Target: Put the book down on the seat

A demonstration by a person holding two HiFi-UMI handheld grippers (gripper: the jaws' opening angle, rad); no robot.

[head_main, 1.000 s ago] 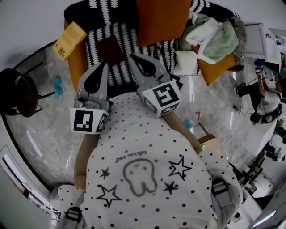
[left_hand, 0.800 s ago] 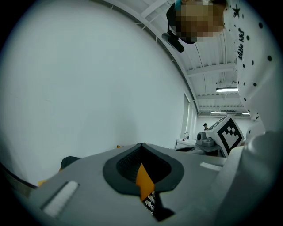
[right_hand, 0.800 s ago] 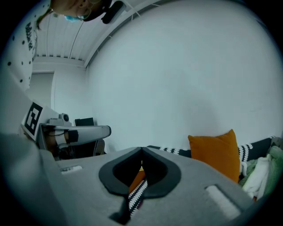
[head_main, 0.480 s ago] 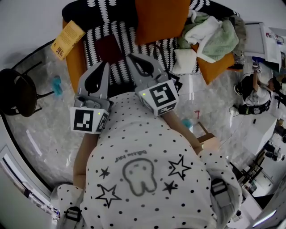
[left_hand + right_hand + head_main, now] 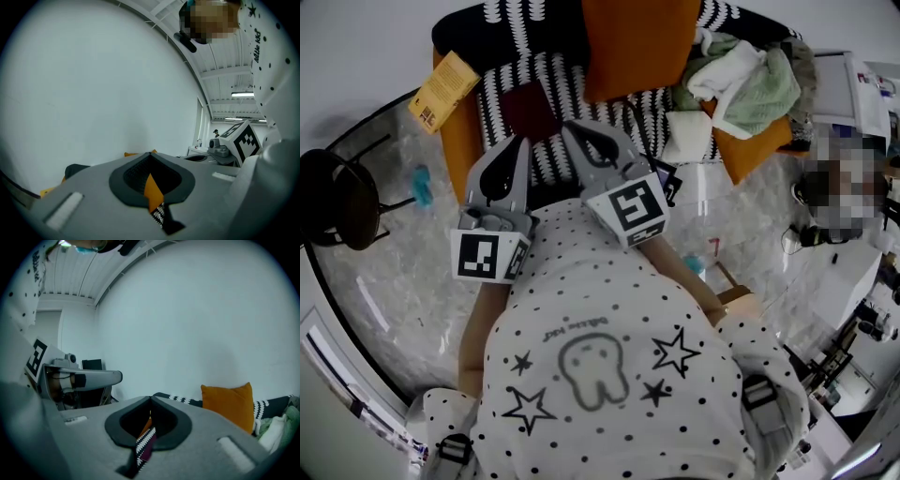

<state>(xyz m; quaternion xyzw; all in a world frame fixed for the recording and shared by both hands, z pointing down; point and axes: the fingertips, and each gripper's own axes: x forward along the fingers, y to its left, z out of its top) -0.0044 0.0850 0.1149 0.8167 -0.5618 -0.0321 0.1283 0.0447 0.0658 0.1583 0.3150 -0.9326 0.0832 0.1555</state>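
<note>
The person wears a white top [image 5: 609, 309] sprinkled with small black dots. It is printed with a grey tooth-like figure, with outlined black stars at three and eight o'clock of it. The left gripper [image 5: 517, 145] and right gripper [image 5: 575, 131] are grey, each with a black-and-white marker cube.

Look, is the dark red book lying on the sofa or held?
Lying flat: the dark red book rests on the striped seat. Left gripper and right gripper are shut, empty.

Orange cushion [image 5: 637, 42] beside crumpled clothes [image 5: 750, 80]; black stool [image 5: 337, 202] apart.
</note>
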